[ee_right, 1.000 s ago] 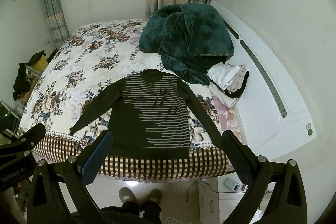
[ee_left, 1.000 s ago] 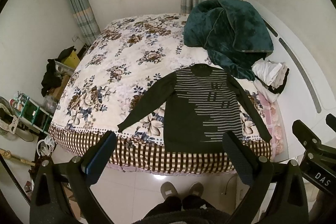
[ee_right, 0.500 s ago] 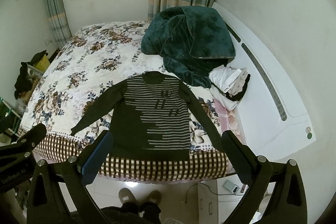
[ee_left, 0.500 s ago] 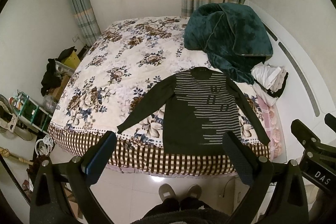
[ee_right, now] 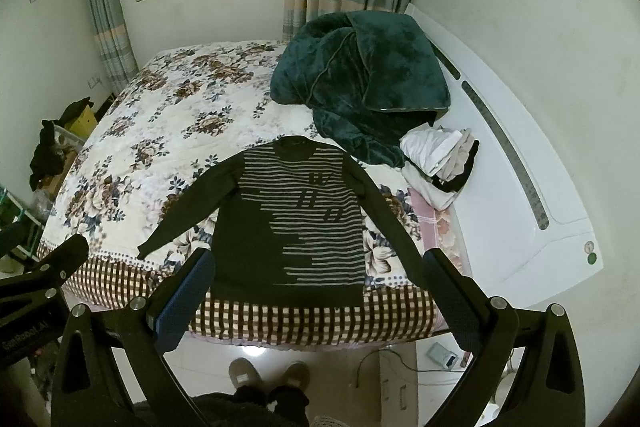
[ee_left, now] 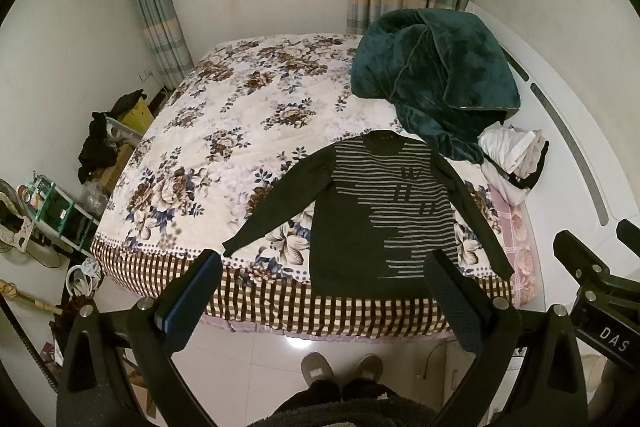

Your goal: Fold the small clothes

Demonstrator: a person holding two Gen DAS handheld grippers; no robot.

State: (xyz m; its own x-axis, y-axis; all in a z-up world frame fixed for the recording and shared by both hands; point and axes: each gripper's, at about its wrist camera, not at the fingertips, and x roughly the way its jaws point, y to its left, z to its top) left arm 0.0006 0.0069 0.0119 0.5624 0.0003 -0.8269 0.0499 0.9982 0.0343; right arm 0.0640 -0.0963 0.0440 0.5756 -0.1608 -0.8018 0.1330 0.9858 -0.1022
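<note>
Dark knitted sweater with grey stripes (ee_left: 376, 211) lies flat, sleeves spread, at the near edge of your floral quilted bed (ee_left: 224, 147), beside a teal plush blanket (ee_left: 436, 79). Your left gripper (ee_left: 320, 291) and right gripper (ee_right: 316, 291) both hang above it, spread wide, holding nothing.

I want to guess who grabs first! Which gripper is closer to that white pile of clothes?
Right, probably. The white pile lies at the bed's right edge; the right gripper hangs on that side, open, the left gripper farther left. Both are back from the bed.
</note>
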